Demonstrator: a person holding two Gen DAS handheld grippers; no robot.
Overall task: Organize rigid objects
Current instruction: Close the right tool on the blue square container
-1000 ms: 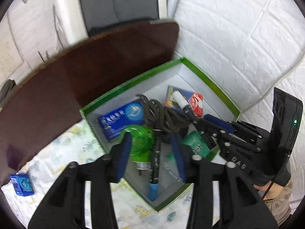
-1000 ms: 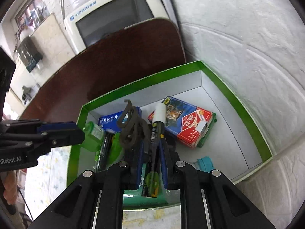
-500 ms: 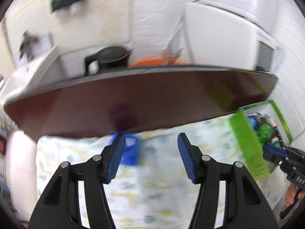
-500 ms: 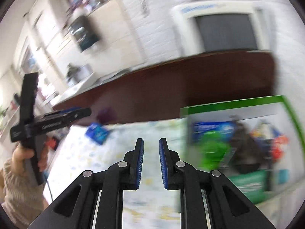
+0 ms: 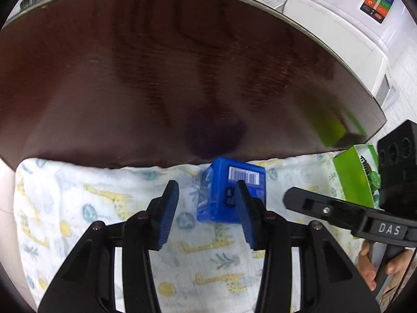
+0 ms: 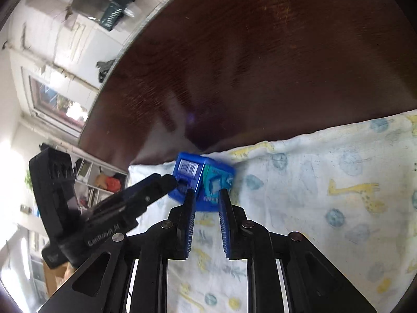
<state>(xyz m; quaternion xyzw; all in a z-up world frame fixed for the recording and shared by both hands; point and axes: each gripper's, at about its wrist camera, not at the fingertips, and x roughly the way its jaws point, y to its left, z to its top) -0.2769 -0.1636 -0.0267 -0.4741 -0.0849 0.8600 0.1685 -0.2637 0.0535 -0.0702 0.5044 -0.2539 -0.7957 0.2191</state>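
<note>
Holding in our left hand: the left tool [image 5: 206, 208], spread wide, its right finger just in front of the blue box [image 5: 234, 182], nothing clamped.
Right tool [image 6: 206, 210]: we see a narrow gap between its fingers, empty, tips just short of the box.
Blue box: it sits with its barcode up on the giraffe-print cloth [image 5: 104, 208], at the cloth's far edge.
Surface [image 5: 182, 65]: dark wood beyond the cloth.
Green box [image 5: 357, 180]: we find it far right.
</note>
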